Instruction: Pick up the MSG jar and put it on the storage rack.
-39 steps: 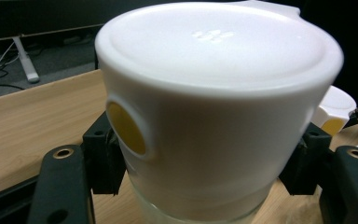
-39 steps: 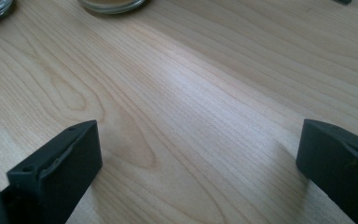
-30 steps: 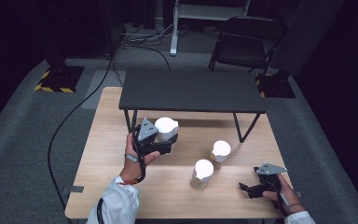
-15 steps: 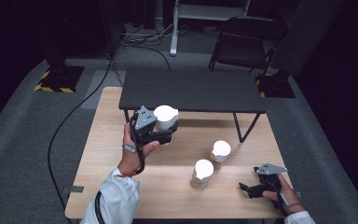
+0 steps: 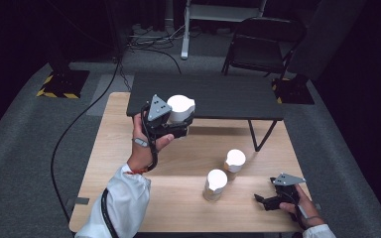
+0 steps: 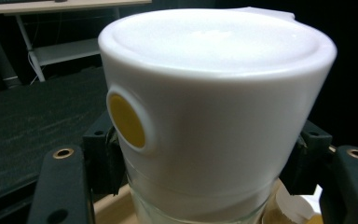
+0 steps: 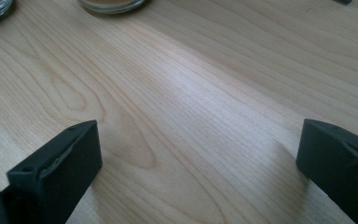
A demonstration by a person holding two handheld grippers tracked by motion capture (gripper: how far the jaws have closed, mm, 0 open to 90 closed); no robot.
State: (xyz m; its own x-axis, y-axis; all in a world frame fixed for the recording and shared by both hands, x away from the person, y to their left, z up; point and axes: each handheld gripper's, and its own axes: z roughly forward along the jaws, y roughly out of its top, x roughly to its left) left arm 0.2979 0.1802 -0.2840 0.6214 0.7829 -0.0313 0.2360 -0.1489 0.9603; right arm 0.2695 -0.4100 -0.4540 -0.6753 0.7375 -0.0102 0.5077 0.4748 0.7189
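Starting with the desk: pale wood, with a low dark shelf standing across its far edge. That shelf looks like the destination, and nothing sits on it yet. So by my reading the job is early: one jar in the air, two to go.

The left tool is clamped on a jar with a white lid, lifted clear of the desk near the far-left part, right at the shelf's front edge. In the left tool view the jaws squeeze the glass just below the lid, which carries a yellow dot. Good firm hold, jar upright. What's left for this one, I'd judge, is to carry it over the edge and set it down.

Two more jars wait: one toward the right of centre, another just beside it, nearer the front edge.

The right tool rests at the front-right corner, jaws wide and holding nothing, bare wood between them.
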